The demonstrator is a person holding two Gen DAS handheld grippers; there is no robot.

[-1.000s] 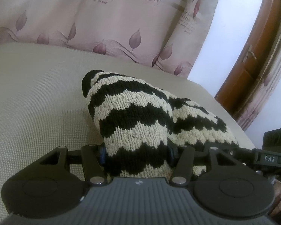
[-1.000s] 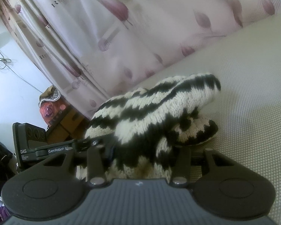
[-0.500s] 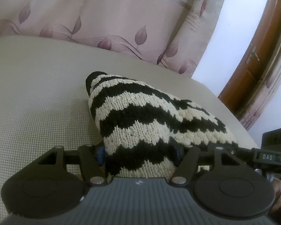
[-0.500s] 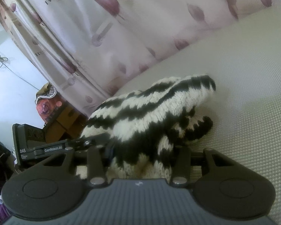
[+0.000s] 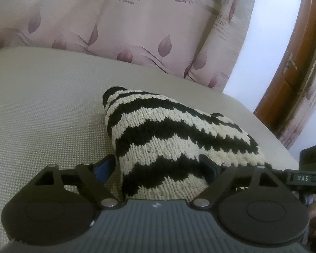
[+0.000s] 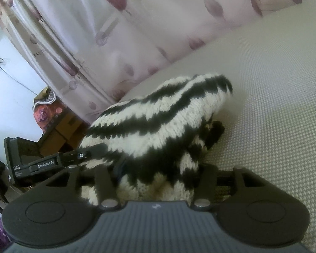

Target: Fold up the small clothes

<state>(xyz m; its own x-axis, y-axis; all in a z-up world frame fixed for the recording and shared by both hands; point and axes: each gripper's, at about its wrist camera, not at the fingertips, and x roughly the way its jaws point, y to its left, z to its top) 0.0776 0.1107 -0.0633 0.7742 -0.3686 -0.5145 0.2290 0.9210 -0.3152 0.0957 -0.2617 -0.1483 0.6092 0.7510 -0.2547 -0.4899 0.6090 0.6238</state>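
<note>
A knitted garment (image 5: 168,135) with black and cream zigzag stripes lies bunched on the beige woven surface (image 5: 44,109). My left gripper (image 5: 158,162) straddles its near end with the jaws opening. The blue left pad (image 5: 104,167) stands clear of the knit, and the right finger (image 5: 208,164) still touches it. In the right wrist view the same garment (image 6: 158,122) fills the gap of my right gripper (image 6: 161,166). Its jaws are opening, with knit still squeezed between both fingers. The left gripper's body (image 6: 42,164) enters that view from the left.
A pink curtain (image 5: 137,31) with leaf prints hangs behind the surface. A brown wooden door (image 5: 288,67) stands at the right past its edge. Cardboard boxes (image 6: 61,132) and a floral bundle (image 6: 44,111) sit beyond the edge in the right wrist view.
The left jaws have spread and the left pad has come off the knit. The garment has sunk flatter onto the surface. The right gripper has dipped slightly with the knit still between its fingers.
</note>
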